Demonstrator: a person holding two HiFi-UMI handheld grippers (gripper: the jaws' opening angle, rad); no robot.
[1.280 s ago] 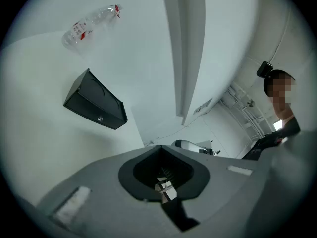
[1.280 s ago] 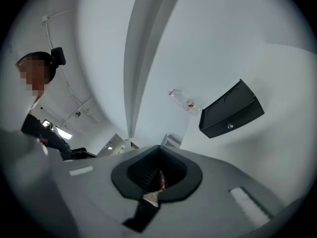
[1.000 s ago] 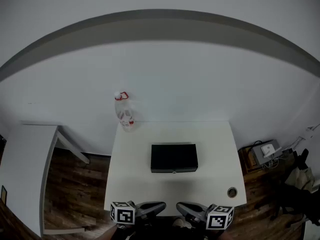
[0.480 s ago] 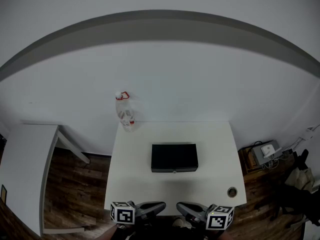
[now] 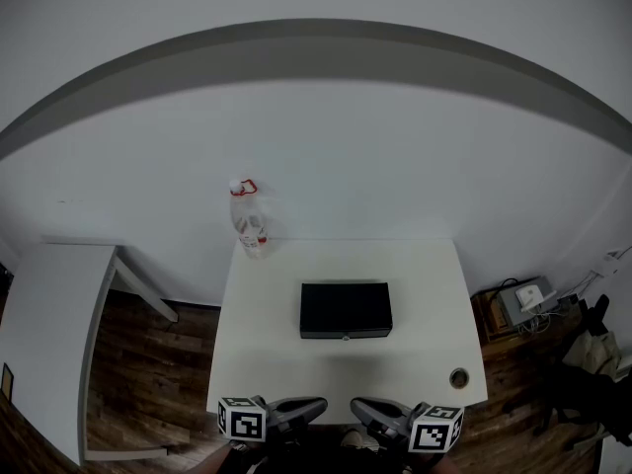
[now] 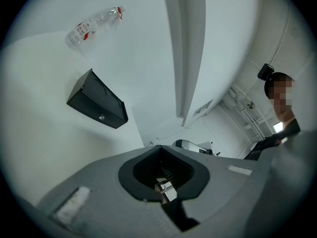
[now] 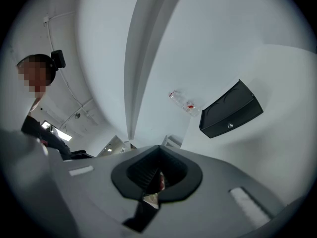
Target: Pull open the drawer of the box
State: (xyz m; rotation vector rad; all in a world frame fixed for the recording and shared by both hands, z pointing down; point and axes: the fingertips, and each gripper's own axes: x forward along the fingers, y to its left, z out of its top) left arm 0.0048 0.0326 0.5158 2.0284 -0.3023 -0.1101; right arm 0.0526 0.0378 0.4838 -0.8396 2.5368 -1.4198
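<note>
So the black box is parked roughly mid-table, on the white table, with its drawer front turned toward the near edge; that's presumably so the small knob can be reached straight on and pulled toward the person. The drawer looks flush with the box, so nothing is judged to be opened yet.

The left gripper and the right gripper are held low at the near edge, tips angled in toward each other, well apart from the box. Both claws are clenched with nothing caught between them, as seen in each gripper view. It reads like a resting pose, with no approach to the box under way.

A clear plastic bottle is stood at the far left corner, and a round cable hole is set near the right front corner; both are well out of the pull path, so no snagging is expected. The knob is tiny, so a claw would need to be released first and lined up carefully; a sliding box is the likely risk.
</note>
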